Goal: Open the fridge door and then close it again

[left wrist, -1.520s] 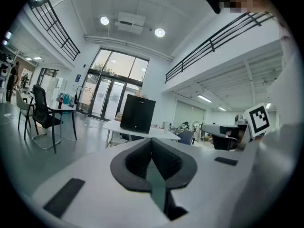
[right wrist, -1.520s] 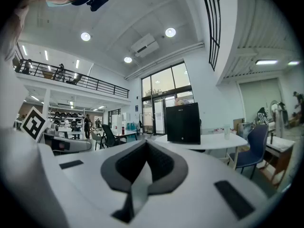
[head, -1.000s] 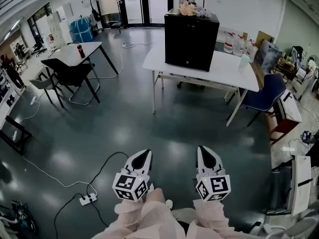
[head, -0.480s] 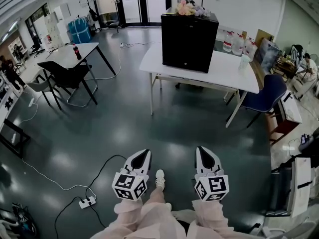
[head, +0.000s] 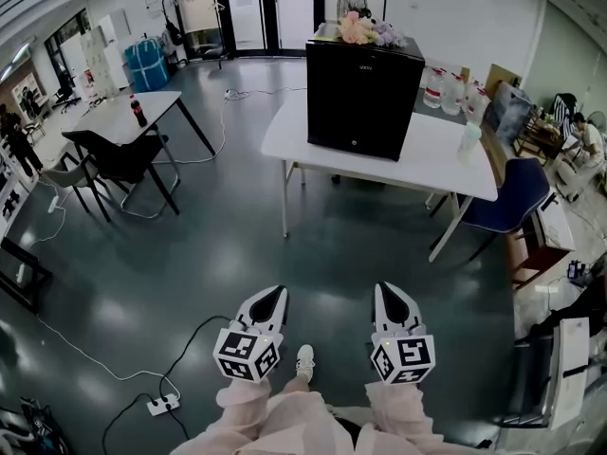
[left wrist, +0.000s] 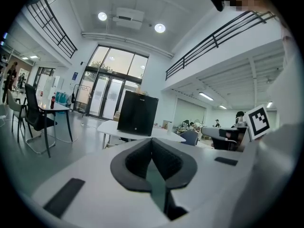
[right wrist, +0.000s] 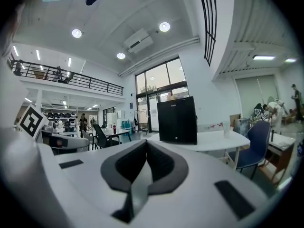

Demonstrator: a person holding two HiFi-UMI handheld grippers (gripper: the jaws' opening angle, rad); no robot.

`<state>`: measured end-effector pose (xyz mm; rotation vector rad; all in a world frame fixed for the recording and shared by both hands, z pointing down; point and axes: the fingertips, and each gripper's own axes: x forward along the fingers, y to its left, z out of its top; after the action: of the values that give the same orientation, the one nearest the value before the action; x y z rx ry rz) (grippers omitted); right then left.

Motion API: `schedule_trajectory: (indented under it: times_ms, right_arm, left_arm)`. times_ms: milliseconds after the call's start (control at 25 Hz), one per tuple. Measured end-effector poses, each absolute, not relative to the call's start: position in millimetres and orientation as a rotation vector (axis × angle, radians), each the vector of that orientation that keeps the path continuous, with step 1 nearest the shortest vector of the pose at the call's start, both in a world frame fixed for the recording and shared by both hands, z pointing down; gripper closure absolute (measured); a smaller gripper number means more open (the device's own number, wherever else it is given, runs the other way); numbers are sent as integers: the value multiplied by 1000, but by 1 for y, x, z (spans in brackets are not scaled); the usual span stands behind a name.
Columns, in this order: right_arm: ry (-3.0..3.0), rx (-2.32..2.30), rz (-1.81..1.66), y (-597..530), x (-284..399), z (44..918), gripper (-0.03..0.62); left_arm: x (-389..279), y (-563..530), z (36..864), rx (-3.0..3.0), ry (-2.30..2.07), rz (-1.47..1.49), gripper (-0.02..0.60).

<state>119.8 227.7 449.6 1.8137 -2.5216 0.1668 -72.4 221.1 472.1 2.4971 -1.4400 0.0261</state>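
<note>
A black mini fridge (head: 364, 96) stands shut on a white table (head: 417, 164) across the room, with flowers on its top. It also shows small in the left gripper view as the fridge (left wrist: 137, 113), and in the right gripper view as the fridge (right wrist: 177, 120). My left gripper (head: 273, 296) and right gripper (head: 389, 292) are held side by side low in the head view, well short of the table. Both point toward the fridge with jaws shut and nothing between them.
A blue chair (head: 503, 190) stands at the table's right end, with bottles (head: 446, 83) and a cup (head: 468, 143) on the table. A second table with a black chair (head: 119, 154) stands left. A cable and power strip (head: 159, 405) lie on the floor near my feet.
Both grippers have travelled forward with me toward the table; the fridge and table look larger and nearer. The jaws have stayed shut.
</note>
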Motion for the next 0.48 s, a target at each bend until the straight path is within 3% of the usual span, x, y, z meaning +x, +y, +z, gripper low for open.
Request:
schedule_trajectory:
  times_ms: [480]
  right_arm:
    - [-2499, 1830, 145, 106, 106, 437, 583]
  left_arm:
    - [-79, 92, 455, 2537, -1395, 15, 569]
